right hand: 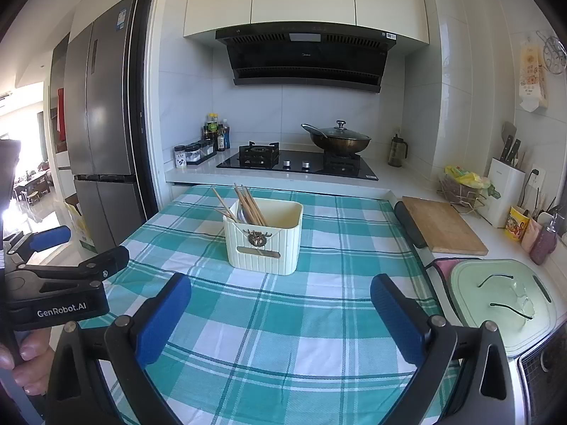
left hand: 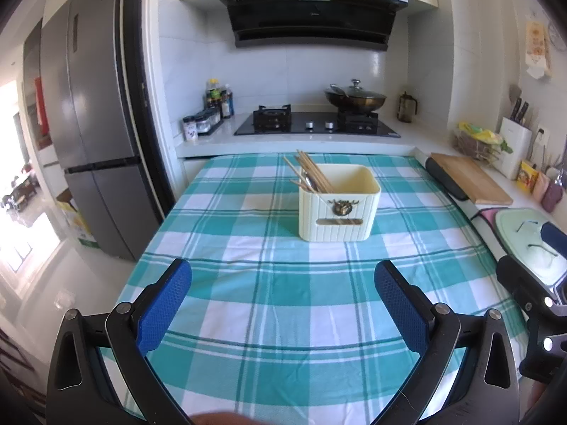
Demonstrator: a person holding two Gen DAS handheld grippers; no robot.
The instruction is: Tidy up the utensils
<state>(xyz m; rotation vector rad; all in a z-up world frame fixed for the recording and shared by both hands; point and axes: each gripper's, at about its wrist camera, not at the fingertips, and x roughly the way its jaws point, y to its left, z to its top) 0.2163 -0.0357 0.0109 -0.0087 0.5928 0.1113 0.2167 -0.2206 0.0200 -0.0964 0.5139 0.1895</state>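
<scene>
The left gripper [left hand: 282, 276] hung wide open above the checked tablecloth [left hand: 269, 318], blue pads [left hand: 163, 311] spread with nothing between them; the right gripper [right hand: 280, 294] matched it, parted just as wide and empty, its pads [right hand: 161, 322] over the same cloth; both sat well short of the cream utensil holder [left hand: 338, 209], which stood upright near the middle of the table toward the far edge. Inside it, a bundle of wooden chopsticks [left hand: 312, 173] leaned toward the left corner, and a spoon [left hand: 307, 181] or two looked to be tucked beside them, though how many could not be told. No loose cutlery lay anywhere on the cloth in either view; by that showing, the sorting looked finished or very nearly so, with everything already gathered into the box. What might have remained was small: squaring the chopsticks, perhaps, since they fanned unevenly. From the right wrist camera the left gripper's body appeared at the left edge, held off the table.
</scene>
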